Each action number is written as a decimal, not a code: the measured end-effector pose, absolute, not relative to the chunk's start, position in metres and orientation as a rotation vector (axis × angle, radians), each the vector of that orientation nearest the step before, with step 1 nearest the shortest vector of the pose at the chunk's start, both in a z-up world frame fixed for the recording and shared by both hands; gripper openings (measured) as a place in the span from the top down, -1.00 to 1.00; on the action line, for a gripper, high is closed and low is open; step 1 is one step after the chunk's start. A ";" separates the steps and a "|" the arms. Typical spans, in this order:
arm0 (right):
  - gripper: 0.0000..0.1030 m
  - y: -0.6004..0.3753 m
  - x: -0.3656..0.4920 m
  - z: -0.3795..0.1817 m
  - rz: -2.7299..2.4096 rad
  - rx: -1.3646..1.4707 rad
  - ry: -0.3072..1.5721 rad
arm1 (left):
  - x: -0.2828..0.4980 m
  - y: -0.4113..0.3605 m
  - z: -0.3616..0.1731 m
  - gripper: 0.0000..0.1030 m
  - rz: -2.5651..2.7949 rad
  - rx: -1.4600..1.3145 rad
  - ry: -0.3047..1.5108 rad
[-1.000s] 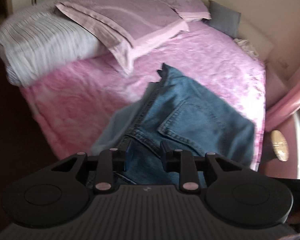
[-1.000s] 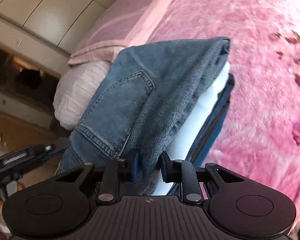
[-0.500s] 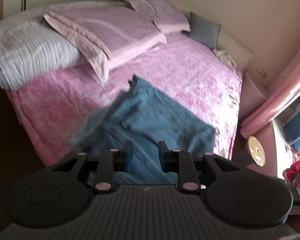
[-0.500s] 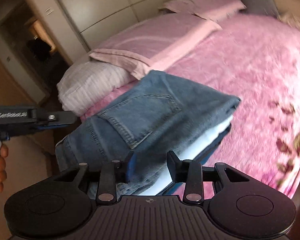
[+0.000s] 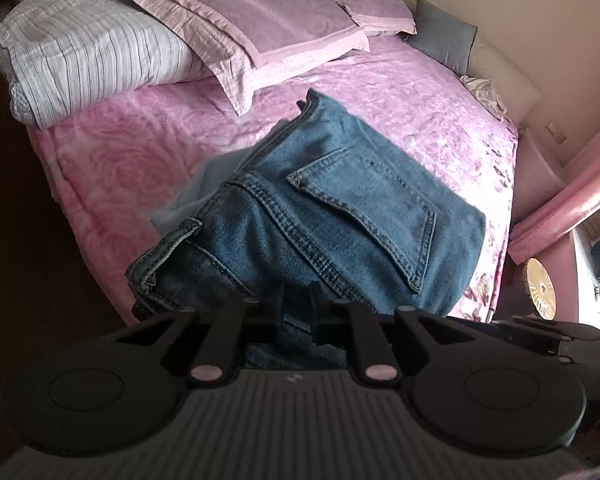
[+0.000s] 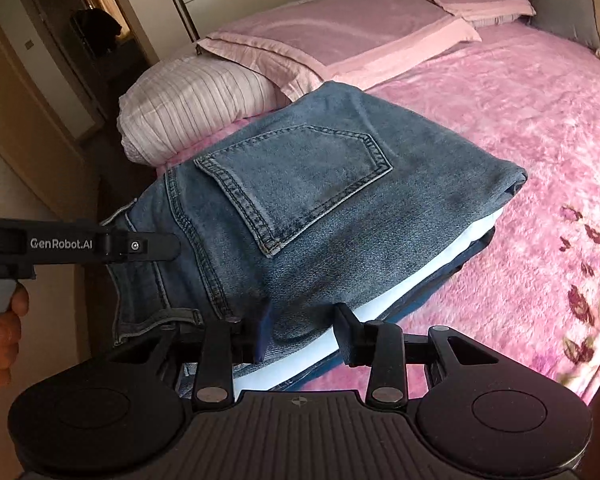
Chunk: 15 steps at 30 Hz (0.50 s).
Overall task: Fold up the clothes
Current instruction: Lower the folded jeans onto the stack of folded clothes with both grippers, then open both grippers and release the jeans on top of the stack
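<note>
Left wrist view: our left gripper (image 5: 296, 308) sits at six o'clock, its jaws closing with a fold of the jeans (image 5: 332, 216) between them; the fingers already pinch the denim near the waistband, so we call it a grasp. A second ago the fingers stood wider apart and the jeans were smaller and blurred; now the denim fills the middle, back pocket up, the waistband corner at eight o'clock. A pale blue garment (image 5: 198, 196) peeks from under the jeans at nine o'clock. The stack lies on the pink bed (image 5: 440, 112), with the striped folded quilt (image 5: 88, 56) at ten o'clock and a lilac pillow (image 5: 260, 20) at twelve. The right gripper's body shows at four o'clock.

Right wrist view: our right gripper (image 6: 302, 330) holds at six o'clock, released and wide. The edge of the jeans (image 6: 300, 200) and a white layer (image 6: 420, 276) beneath them lie between the fingers, yet the right pad stands clear of the cloth. A second ago these fingers were nearer together on the denim, and the view was rolled over; now the bed (image 6: 520, 120) sits level. The left gripper (image 6: 152, 246) reaches the waistband from nine o'clock, a hand (image 6: 2, 340) on its handle at eight.
</note>
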State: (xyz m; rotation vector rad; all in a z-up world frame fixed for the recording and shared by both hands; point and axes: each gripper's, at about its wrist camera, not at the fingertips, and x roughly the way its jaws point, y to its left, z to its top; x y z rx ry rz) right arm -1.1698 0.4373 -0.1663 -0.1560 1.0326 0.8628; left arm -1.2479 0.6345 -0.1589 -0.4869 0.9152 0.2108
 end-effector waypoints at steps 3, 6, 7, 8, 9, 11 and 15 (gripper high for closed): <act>0.27 0.432 -1.169 -0.152 0.875 -0.160 1.016 | -1.252 0.632 -0.136 0.78 0.205 -0.470 0.894; 0.26 0.422 -1.175 -0.135 0.885 -0.188 0.954 | -1.256 0.627 -0.116 0.77 0.192 -0.461 0.854; 0.26 0.420 -1.176 -0.131 0.888 -0.194 0.937 | -1.254 0.626 -0.116 0.77 0.185 -0.463 0.850; 0.27 0.420 -1.175 -0.130 0.888 -0.195 0.931 | -1.253 0.625 -0.116 0.77 0.178 -0.464 0.847; 0.27 0.420 -1.174 -0.130 0.888 -0.196 0.926 | -1.251 0.623 -0.116 0.76 0.171 -0.466 0.843; 0.26 0.429 -1.168 -0.138 0.906 -0.210 0.948 | -1.241 0.623 -0.135 0.76 0.194 -0.474 0.879; 0.27 0.453 -1.163 -0.166 0.942 -0.312 0.978 | -1.235 0.623 -0.166 0.85 0.275 -0.480 0.904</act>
